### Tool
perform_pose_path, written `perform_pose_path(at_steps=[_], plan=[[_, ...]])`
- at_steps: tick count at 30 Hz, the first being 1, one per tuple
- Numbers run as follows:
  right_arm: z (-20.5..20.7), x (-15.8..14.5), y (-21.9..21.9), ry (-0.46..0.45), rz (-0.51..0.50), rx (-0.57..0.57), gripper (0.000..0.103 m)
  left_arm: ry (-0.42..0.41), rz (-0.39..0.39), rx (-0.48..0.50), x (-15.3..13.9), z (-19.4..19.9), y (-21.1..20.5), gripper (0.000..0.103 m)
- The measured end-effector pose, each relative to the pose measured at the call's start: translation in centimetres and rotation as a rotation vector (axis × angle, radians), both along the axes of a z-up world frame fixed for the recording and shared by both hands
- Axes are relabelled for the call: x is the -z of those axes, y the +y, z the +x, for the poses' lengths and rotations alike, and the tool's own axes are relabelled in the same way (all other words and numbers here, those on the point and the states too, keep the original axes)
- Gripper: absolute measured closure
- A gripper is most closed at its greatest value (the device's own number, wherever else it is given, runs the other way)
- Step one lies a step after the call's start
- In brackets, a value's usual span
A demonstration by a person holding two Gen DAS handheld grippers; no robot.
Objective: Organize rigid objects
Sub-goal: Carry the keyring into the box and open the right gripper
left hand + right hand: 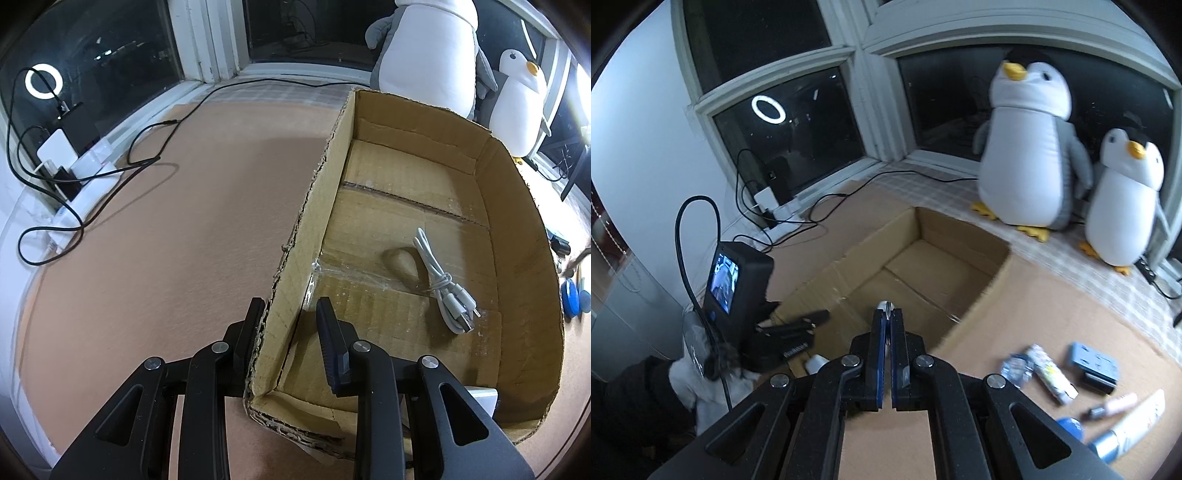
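Observation:
An open cardboard box lies on the brown table. A coiled white USB cable rests on its floor. My left gripper straddles the box's left wall near the front corner, one finger outside and one inside, shut on that wall. In the right wrist view the same box is ahead, with the left gripper at its near left side. My right gripper hovers over the box's near edge, shut on a small thin silvery round thing that peeks out at the tips.
Loose items lie right of the box: a blue box, a patterned tube, a crumpled wrapper, a pink bottle, a white-and-blue tube. Two plush penguins stand behind. Black cables and a power strip sit at left.

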State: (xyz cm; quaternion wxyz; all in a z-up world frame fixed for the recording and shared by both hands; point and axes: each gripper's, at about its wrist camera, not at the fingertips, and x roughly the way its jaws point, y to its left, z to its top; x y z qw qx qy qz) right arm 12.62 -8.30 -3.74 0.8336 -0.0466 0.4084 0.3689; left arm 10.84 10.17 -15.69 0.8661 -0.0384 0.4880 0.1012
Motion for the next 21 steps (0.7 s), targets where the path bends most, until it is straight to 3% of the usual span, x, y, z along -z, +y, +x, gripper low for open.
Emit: perform_pose_path(at_steps=[10, 18, 21], plan=[[1.7, 3.4, 3.6, 0.1, -0.04, -0.012, 0.101, -0.003, -0.015, 0.011, 0.0, 0.0, 0.1, 0.076], [2.6, 4.5, 4.3, 0.116, -0.062, 0.001, 0.1, -0.003, -0.017, 0.009, 0.0, 0.0, 0.1, 0.076], [2.9, 4.5, 4.3, 0.126, -0.054, 0.025, 0.081, -0.004, -0.015, 0.008, 0.0, -0.1, 0.0, 0.076]])
